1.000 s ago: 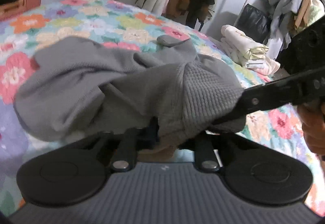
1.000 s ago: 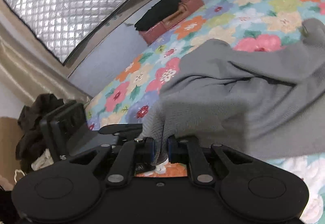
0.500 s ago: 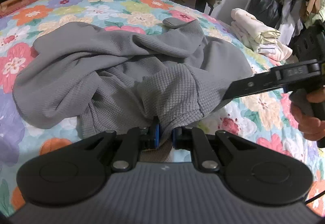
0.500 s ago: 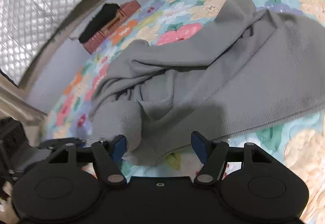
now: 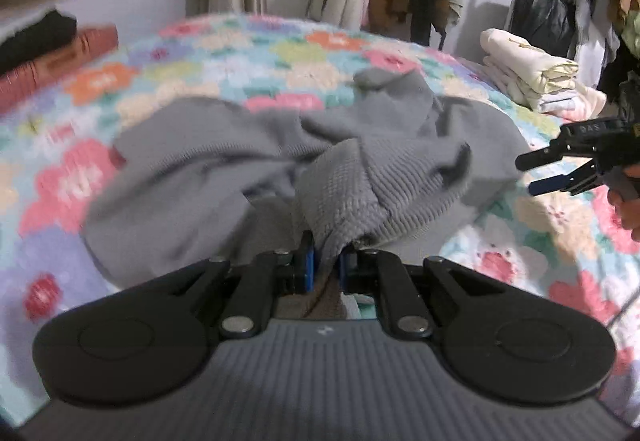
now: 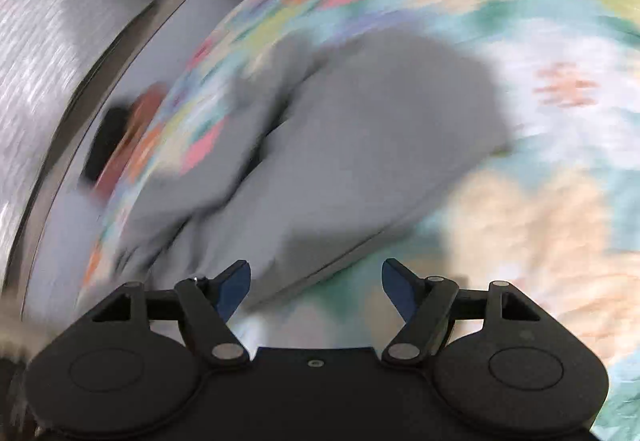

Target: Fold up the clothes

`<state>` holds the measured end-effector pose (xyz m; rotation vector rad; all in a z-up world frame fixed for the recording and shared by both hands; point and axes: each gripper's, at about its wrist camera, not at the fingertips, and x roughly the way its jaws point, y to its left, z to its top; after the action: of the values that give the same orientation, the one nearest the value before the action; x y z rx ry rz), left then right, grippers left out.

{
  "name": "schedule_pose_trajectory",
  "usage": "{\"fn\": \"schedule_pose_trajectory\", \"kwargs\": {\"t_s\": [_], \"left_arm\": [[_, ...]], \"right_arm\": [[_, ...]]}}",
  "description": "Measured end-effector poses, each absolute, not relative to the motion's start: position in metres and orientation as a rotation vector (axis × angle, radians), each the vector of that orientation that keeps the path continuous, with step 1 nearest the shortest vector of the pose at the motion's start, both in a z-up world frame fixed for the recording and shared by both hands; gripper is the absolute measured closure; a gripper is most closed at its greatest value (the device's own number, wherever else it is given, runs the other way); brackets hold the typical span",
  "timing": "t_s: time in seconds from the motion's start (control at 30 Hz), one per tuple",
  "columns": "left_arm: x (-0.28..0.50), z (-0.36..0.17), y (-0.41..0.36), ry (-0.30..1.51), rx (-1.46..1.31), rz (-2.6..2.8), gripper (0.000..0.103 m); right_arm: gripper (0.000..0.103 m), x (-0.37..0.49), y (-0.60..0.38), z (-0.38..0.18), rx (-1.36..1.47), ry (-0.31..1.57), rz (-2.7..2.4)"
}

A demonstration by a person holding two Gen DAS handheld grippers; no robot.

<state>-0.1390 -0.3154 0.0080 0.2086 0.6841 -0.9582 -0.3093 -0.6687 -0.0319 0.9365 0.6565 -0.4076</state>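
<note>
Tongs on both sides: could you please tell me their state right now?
Left tongs: shut on the grey garment.
Right tongs: jaws opening, nothing gripped.

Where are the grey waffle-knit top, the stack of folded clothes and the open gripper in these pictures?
grey waffle-knit top (image 5: 344,181): left wrist view, on the bunched fabric above the shut jaws.
stack of folded clothes (image 5: 532,73): left wrist view, on the cream top layer.
right gripper (image 6: 316,281): right wrist view, midway between its opening blue-tipped fingers.

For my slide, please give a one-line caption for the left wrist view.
Left gripper pinches the gray garment on the floral bedspread; right gripper opens beside it.
</note>
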Motion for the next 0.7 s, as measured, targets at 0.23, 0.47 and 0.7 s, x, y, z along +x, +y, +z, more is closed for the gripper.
{"fn": "schedule_pose_trajectory", "kwargs": {"t_s": [0.23, 0.47, 0.7], "left_arm": [[-0.118, -0.027, -0.328, 0.908, 0.056, -0.964, 0.093], [-0.122, -0.016, -0.326, 0.848, 0.03, -0.959, 0.094], [-0.123, -0.011, -0.321, 0.861, -0.001, -0.976, 0.095]], "right_arm": [[0.024, -0.294, -0.68, -0.066, 0.983, 0.552, -0.494], [0.053, -0.257, -0.704, -0.059, 0.765, 0.581, -0.714], [0.096, -0.253, -0.698, -0.005, 0.405, 0.626, -0.832]]}}
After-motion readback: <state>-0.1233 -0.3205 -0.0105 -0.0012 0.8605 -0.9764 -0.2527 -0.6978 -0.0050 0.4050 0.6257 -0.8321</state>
